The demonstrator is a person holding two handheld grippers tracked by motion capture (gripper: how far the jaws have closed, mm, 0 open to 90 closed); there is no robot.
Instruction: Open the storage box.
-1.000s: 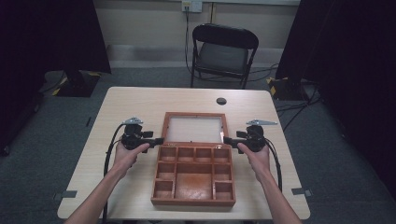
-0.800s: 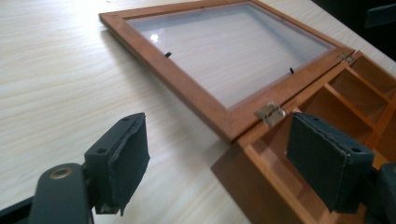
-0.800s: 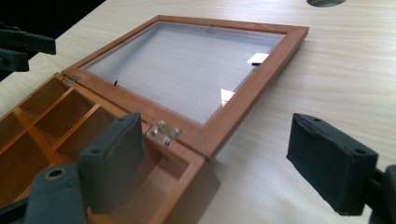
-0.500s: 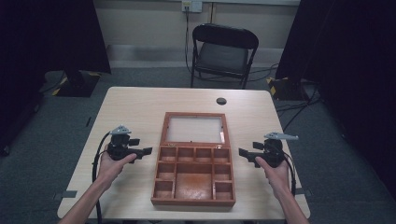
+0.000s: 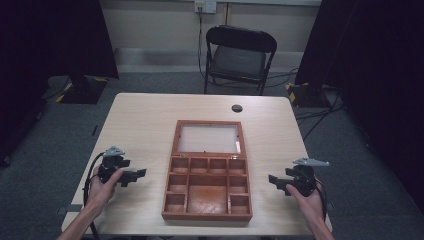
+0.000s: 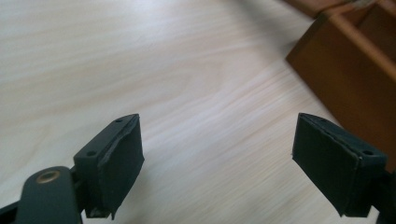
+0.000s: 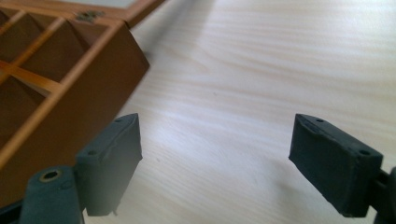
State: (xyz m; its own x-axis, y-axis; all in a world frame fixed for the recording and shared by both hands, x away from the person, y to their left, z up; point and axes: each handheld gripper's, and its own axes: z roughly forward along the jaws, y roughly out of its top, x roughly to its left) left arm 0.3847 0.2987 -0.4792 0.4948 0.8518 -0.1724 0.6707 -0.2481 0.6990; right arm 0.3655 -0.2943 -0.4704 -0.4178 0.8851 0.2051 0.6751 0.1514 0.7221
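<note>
The wooden box [image 5: 207, 172] sits open at centre frame. The left claw [image 5: 139, 174] and the right claw [image 5: 272, 180] flank it, gaping, empty. Returning carelessly could knock the glass lid [image 5: 208, 137] shut.

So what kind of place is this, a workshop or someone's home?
Most likely a lab or recording studio, not a home. A bare light wooden table stands on grey carpet between black curtains, with cables and taped stand feet on the floor and a folding chair behind. Only a wooden compartment box lies on it.
</note>
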